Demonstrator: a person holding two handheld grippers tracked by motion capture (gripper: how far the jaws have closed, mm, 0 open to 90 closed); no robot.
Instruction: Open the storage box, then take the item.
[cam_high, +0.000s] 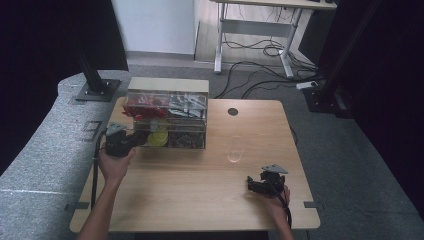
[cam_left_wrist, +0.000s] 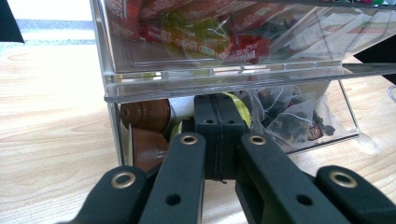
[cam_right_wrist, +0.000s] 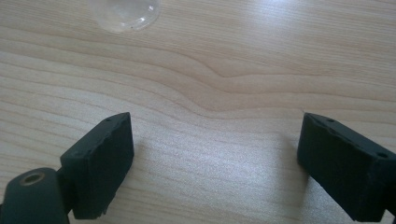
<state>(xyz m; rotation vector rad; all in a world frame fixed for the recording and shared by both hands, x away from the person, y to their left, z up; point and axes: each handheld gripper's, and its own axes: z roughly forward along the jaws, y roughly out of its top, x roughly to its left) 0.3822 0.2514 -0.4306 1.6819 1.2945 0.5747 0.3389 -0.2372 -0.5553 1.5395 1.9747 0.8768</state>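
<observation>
A clear two-tier organiser box stands at the table's back left. Its upper tier holds red snack packets, and its lower tier holds capsules and dark tea bags. My left gripper reaches into the lower tier's open front. In the left gripper view its jaws are shut together with nothing between them, tips beside brown capsules and a yellow-green capsule. My right gripper rests low at the table's front right. Its jaws stand wide open over bare wood.
A small clear glass piece lies on the wooden table between the box and the right gripper. A round cable hole sits near the back edge. Grey carpet, black posts and a desk with cables surround the table.
</observation>
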